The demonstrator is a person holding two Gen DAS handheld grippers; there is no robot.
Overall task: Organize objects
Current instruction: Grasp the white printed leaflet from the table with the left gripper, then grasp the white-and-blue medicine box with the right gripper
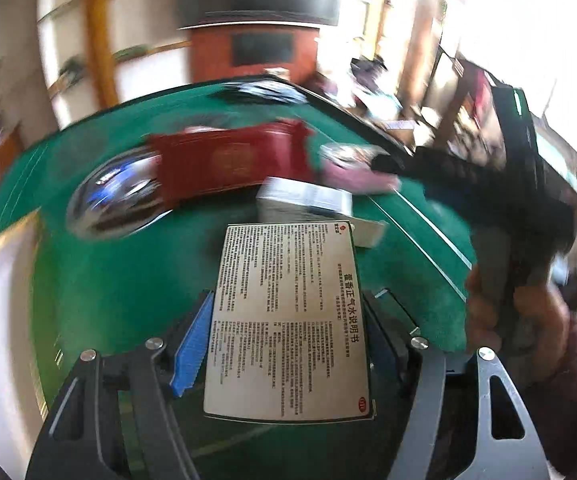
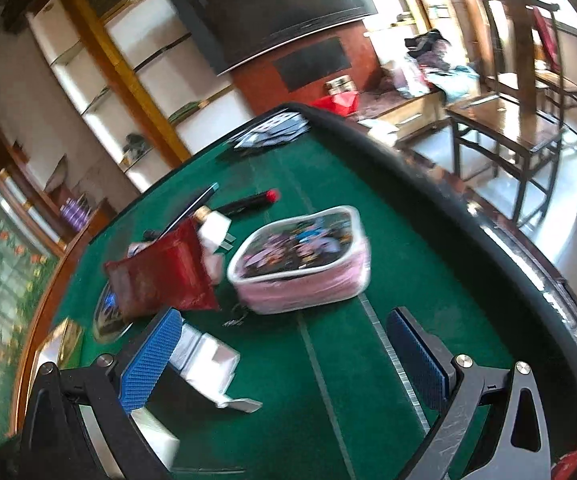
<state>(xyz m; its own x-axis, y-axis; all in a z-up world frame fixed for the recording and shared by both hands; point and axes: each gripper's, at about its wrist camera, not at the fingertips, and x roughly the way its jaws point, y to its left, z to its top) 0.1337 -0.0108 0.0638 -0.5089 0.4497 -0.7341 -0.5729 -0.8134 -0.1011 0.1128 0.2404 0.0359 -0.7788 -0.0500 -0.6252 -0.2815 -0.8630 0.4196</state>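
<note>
Fingers of the left gripper (image 1: 288, 336) pinch a printed medicine box (image 1: 288, 320) at lower centre, held above the green table (image 1: 128, 280). Beyond it, mid-frame, lie a white box (image 1: 304, 200) and a red booklet (image 1: 228, 160). The right gripper (image 2: 288, 356) is spread wide over bare felt, a pink pouch (image 2: 300, 260) further up at centre.

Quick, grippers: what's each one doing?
Left gripper: shut on the flat printed medicine box.
Right gripper: open, holding nothing, above the green felt table.
</note>
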